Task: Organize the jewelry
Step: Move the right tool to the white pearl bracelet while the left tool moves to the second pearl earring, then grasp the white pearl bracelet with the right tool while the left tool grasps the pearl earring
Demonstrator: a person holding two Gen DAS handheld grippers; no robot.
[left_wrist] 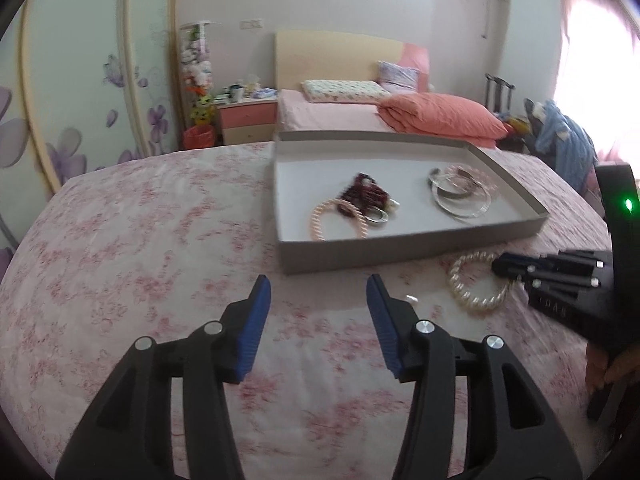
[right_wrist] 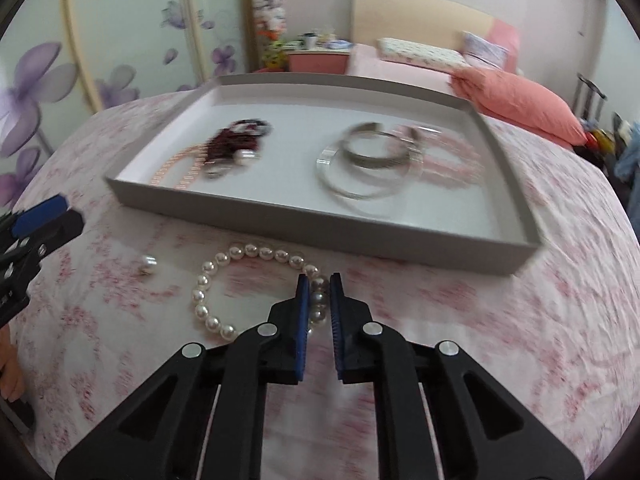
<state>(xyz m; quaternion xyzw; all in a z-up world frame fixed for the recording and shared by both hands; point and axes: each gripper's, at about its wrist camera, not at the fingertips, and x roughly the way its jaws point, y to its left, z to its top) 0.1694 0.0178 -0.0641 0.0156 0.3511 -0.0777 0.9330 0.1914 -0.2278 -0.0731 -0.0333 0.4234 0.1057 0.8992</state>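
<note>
Blue-padded right tongs (right_wrist: 319, 280) sit clenched on the near side of a pearl bracelet (right_wrist: 208, 284) lying on the flowered bedspread (right_wrist: 500, 340), just before the tray's near edge. Left tongs (left_wrist: 319, 282) hang released over bare cloth, nothing between the pads. A loose pearl (right_wrist: 149, 263) lies left of the bracelet. Inside the grey tray (right_wrist: 360, 236): dark beads (right_wrist: 236, 142) with a pink bracelet (left_wrist: 320, 216) at left, silver bangles (right_wrist: 372, 160) at right.

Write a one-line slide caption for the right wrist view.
Right claw shut on the pearl bracelet lying on the floral cloth, in front of the tray.
</note>
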